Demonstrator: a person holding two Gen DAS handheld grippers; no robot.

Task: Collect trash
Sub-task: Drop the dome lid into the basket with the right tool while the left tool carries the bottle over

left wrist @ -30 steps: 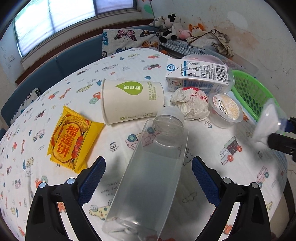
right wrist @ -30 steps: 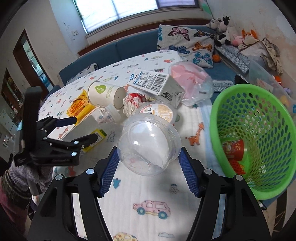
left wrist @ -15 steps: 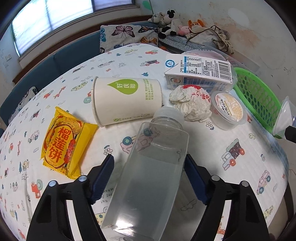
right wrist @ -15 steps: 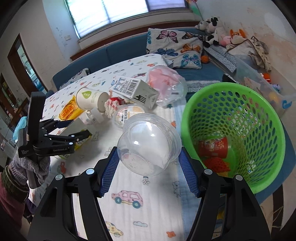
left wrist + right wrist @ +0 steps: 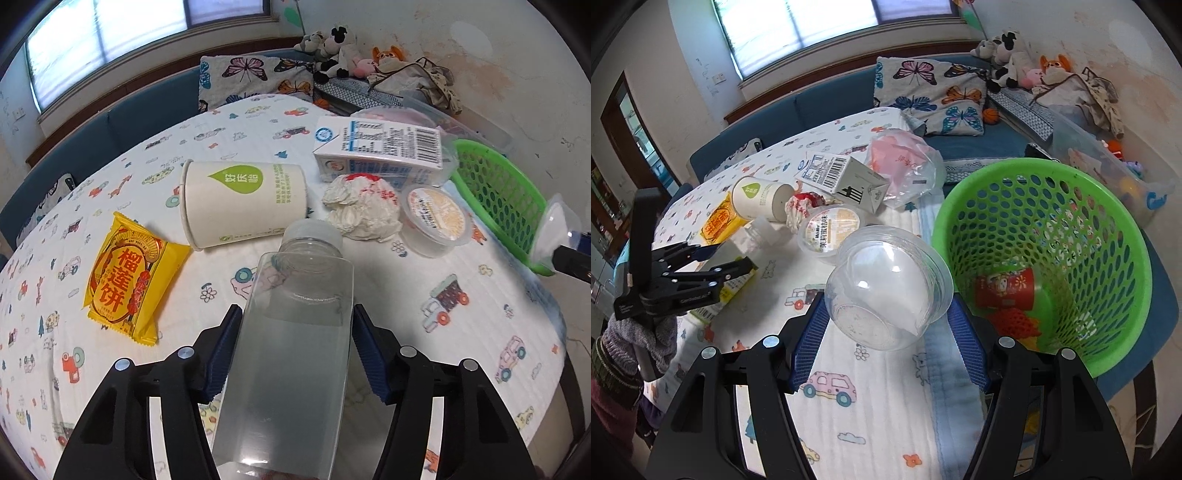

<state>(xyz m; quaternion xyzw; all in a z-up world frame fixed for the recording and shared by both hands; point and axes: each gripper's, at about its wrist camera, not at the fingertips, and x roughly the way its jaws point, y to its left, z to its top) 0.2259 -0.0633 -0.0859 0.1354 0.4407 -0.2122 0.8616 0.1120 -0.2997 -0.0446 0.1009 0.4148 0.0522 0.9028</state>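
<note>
My left gripper [image 5: 293,325] is shut on a clear plastic bottle [image 5: 291,350] lying on the table, its blue pads against the bottle's sides. My right gripper [image 5: 888,317] is shut on a clear plastic cup [image 5: 886,288] and holds it above the table, just left of the green basket [image 5: 1071,206]. The basket holds a red cup [image 5: 1004,288] and red wrapper [image 5: 1015,321]. The left gripper [image 5: 716,262] also shows in the right wrist view. The held cup [image 5: 554,229] shows at the right edge of the left wrist view.
On the patterned tablecloth [image 5: 406,314] lie a white paper cup [image 5: 243,199], a yellow snack packet [image 5: 129,284], a crumpled wrapper [image 5: 362,210], a sealed pudding cup [image 5: 436,221], a milk carton [image 5: 380,151] and a pink plastic bag [image 5: 905,166]. A sofa with pillows stands behind.
My left gripper has closed its pads onto the clear bottle. My right gripper has carried the clear cup rightward, close to the green basket.
</note>
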